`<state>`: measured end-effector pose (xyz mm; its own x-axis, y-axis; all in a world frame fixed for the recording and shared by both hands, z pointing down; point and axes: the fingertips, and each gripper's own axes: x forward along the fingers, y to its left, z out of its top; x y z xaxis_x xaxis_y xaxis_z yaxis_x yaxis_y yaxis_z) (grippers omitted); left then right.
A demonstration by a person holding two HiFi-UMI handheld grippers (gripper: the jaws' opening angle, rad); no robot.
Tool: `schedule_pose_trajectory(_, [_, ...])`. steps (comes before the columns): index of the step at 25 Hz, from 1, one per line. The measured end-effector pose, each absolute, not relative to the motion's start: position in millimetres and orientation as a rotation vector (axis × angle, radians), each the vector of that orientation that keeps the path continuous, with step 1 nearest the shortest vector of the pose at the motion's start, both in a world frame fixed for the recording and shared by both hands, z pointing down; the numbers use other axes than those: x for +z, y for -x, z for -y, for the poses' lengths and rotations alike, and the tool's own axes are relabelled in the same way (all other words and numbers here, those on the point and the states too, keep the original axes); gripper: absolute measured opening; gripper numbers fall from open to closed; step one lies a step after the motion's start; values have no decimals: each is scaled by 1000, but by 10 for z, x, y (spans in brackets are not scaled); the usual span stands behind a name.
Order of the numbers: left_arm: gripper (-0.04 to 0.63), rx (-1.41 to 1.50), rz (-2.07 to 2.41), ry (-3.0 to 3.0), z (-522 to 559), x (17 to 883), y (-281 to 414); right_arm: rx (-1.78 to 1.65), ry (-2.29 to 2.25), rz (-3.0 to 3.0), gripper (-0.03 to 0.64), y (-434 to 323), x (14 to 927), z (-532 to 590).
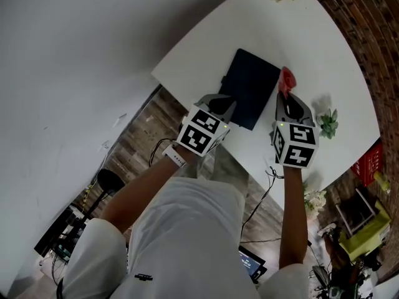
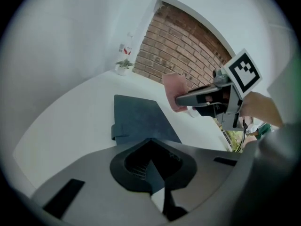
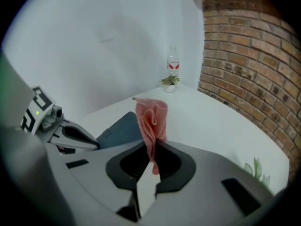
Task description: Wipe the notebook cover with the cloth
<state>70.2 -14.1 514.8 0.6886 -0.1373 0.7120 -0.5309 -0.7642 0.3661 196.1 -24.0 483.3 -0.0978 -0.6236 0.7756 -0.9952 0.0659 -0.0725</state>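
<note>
The dark blue notebook (image 1: 250, 87) lies flat and closed near the near edge of the white table (image 1: 312, 42). The right gripper (image 1: 285, 97) is clenched on a pink cloth (image 1: 287, 80), which stands bunched out of its jaws just beside the notebook's right edge. The left gripper (image 1: 222, 103) has its jaws pressed together with nothing between them. Its tips are at the notebook's near left corner, and I cannot tell if they touch it.

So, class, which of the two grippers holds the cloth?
The right gripper: the pink cloth sticks up from it. The left gripper, at the notebook, has none.
</note>
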Motion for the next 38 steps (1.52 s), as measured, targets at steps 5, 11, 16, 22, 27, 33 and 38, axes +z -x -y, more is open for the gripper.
schedule_pose_trajectory(5, [20, 983, 512, -2327, 181, 5222, -748, 1216, -1741, 1828, 31, -2112, 4911, 411])
schedule_pose_trajectory(11, [20, 1013, 530, -2320, 184, 5238, -768, 1536, -1862, 1769, 31, -2299, 5101, 586])
schedule_pose_trajectory(16, [20, 1016, 545, -2316, 189, 5241, -778, 1716, -1858, 1733, 31, -2240, 5286, 586])
schedule_pose_trajectory(22, [20, 1023, 557, -2320, 193, 5240, -767, 1785, -1820, 1728, 29, -2139, 5318, 444])
schedule_pose_trajectory(27, [20, 1020, 564, -2321, 194, 5244, -759, 1772, -1774, 1728, 30, -1986, 5351, 237])
schedule_pose_trajectory(33, [18, 1010, 563, -2319, 195, 5243, -764, 1787, -1734, 1722, 29, -1840, 5390, -12])
schedule_pose_trajectory(38, [20, 1006, 568, -2317, 195, 5249, -764, 1786, -1708, 1720, 29, -1720, 5408, -185])
